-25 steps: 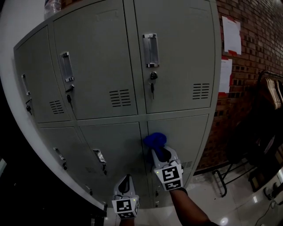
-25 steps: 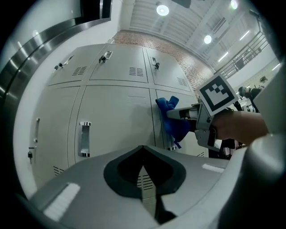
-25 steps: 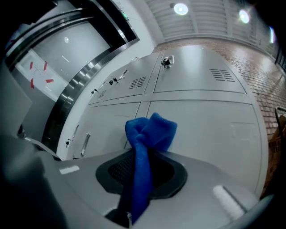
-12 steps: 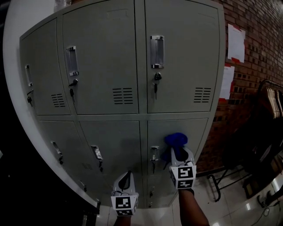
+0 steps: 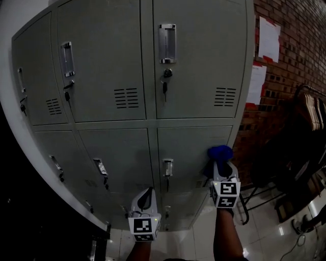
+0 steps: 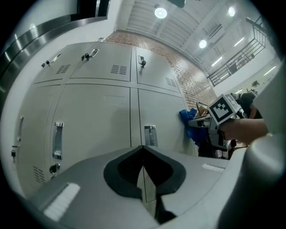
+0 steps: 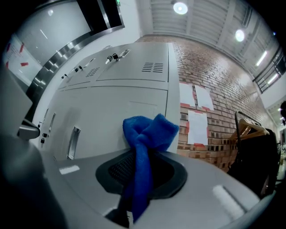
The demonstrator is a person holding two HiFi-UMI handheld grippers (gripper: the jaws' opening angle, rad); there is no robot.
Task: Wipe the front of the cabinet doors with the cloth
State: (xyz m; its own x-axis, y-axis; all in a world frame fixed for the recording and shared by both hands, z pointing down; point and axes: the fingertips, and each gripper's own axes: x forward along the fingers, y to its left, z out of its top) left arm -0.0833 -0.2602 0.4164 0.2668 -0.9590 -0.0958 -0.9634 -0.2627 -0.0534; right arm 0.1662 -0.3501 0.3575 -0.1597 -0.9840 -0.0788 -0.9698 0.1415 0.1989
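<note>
"What was the room like?"

"A red brick wall (image 5: pixel 290 66) ran along the right side. Two white paper sheets (image 5: pixel 268 40) were stuck on it, one above the other."

"Any furniture?"

"A dark clothes rack (image 5: pixel 311 109) hung with hangers stood before the bricks."

"And the floor?"

"The floor (image 5: pixel 265 229) was pale and glossy, and it threw back small spots of light."

"Was it bright?"

"Dim lower down. Round lamps (image 6: pixel 161 12) shone from a ribbed white ceiling (image 7: pixel 201 20), and a railing (image 6: pixel 237 62) ran high up. A plain white wall (image 5: pixel 12 20) closed the left."
</note>
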